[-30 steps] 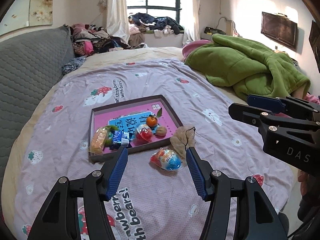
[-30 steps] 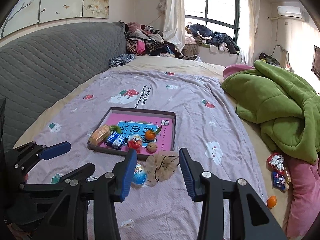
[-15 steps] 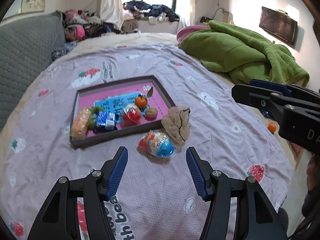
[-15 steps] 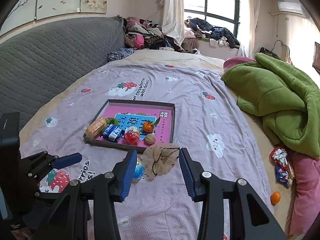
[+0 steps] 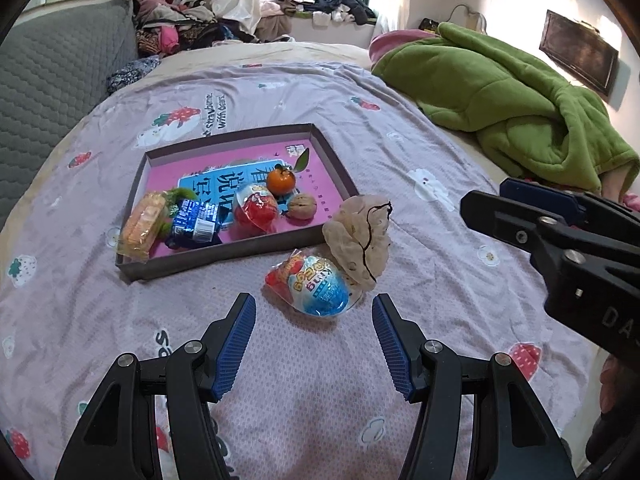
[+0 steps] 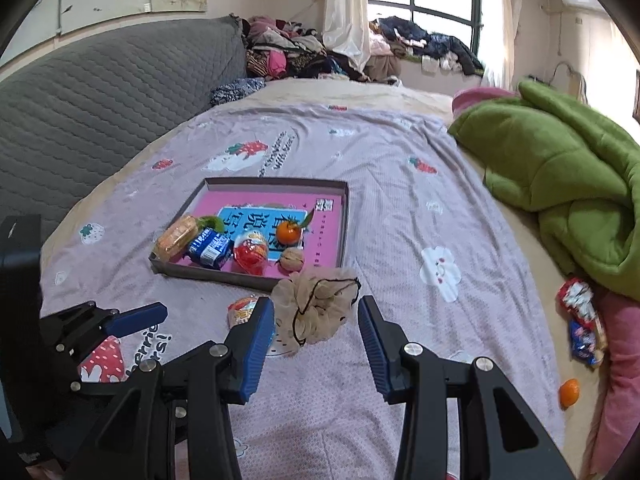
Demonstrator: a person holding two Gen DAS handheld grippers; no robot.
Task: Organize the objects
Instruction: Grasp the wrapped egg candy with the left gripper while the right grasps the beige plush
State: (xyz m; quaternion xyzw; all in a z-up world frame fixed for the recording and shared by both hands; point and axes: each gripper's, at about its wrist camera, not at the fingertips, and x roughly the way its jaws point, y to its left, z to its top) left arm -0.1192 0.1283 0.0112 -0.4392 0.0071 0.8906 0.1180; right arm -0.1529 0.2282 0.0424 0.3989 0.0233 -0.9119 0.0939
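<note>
A dark shallow tray (image 5: pixel 236 254) with a pink floor lies on the lilac bedspread. It holds a tangerine (image 5: pixel 281 181), a walnut (image 5: pixel 303 207), a red egg toy (image 5: pixel 256 206) and wrapped snacks. Just outside its near right corner lie a blue and red wrapped egg (image 5: pixel 316 286) and a beige mesh pouch (image 5: pixel 358 236), touching each other. My left gripper (image 5: pixel 313 300) hovers open just short of the egg. My right gripper (image 6: pixel 315 304) is open too, with the pouch (image 6: pixel 316 312) lying ahead between its fingertips, which do not press it.
A green quilt (image 6: pixel 560 176) is heaped at the right. Near it, by the bed's edge, lie snack packets (image 6: pixel 582 324) and a loose tangerine (image 6: pixel 569 392). A grey quilted headboard (image 6: pixel 100 100) runs along the left, and clothes are piled at the far end.
Both grippers have sunk toward the bedspread and come nearer to the egg and the pouch, which now look larger. Neither gripper's opening has changed, and no object has moved.
</note>
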